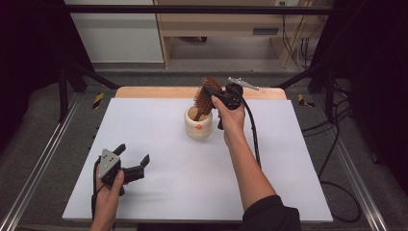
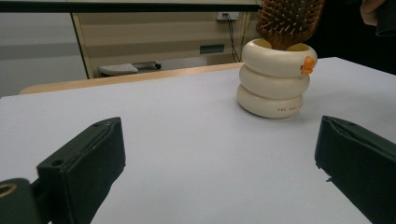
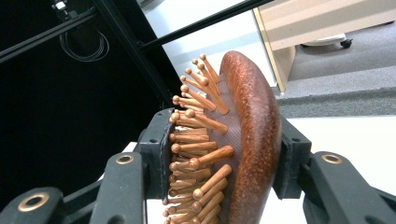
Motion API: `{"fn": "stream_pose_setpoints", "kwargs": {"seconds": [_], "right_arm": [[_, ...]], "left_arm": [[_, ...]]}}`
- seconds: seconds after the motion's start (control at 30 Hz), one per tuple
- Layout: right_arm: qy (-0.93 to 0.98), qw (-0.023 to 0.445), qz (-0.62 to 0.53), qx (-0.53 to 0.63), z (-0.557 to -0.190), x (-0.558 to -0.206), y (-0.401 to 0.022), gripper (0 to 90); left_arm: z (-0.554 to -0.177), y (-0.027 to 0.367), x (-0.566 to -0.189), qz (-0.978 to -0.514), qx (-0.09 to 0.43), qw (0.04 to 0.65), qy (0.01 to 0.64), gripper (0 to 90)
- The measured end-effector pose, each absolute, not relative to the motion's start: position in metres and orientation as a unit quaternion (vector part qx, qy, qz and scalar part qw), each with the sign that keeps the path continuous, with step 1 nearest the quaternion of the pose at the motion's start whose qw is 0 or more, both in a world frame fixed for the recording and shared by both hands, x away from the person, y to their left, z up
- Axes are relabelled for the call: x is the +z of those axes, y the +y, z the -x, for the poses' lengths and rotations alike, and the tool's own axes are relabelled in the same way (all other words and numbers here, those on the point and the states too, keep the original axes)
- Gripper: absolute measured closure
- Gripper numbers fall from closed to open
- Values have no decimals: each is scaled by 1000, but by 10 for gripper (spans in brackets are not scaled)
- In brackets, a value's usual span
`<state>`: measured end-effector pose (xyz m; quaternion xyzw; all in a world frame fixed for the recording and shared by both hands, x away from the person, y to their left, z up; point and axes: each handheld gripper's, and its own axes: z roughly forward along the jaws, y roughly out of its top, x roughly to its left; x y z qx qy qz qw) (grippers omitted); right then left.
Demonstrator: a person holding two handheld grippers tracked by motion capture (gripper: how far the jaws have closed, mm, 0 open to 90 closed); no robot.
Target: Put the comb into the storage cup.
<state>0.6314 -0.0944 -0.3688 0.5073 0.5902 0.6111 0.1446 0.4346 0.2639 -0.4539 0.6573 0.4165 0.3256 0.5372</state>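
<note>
A: Nearest on the bench [image 1: 159, 192], the left tool [image 1: 132, 161] rests low at the near left with its jaws spread wide and nothing between them. It sits well apart from the work, and it looks best left there.

B: Agreed. Farther in, the cream holder [image 1: 198, 123], a pot stacked like three rings, stands upright near the middle of the bench, toward the far edge. The hairbrush [image 1: 207, 95] rises out of its mouth, handle down inside, head leaning to the right.

A: And the right tool [image 1: 210, 91] is clamped across the brush head, one pad against the bristles [image 3: 196, 140] and the other on the smooth wooden back [image 3: 254, 140]. That seems a fair grip, though the bristle side gives little flat surface to press on.

B: So the person would do well to keep the brush in line with the pot's opening. Any sideways pull on the handle could tip so light a pot.

A: Whether the handle touches the pot's bottom cannot be told from here, so opening the jaws should probably wait until the brush stands on its own.
</note>
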Motion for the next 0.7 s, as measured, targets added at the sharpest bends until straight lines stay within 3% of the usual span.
{"fn": "stream_pose_setpoints", "kwargs": {"seconds": [0.7], "right_arm": [[589, 135, -514, 609, -635, -370, -99, 488]], "left_arm": [[-437, 260, -456, -660, 315, 538, 419, 17]]}}
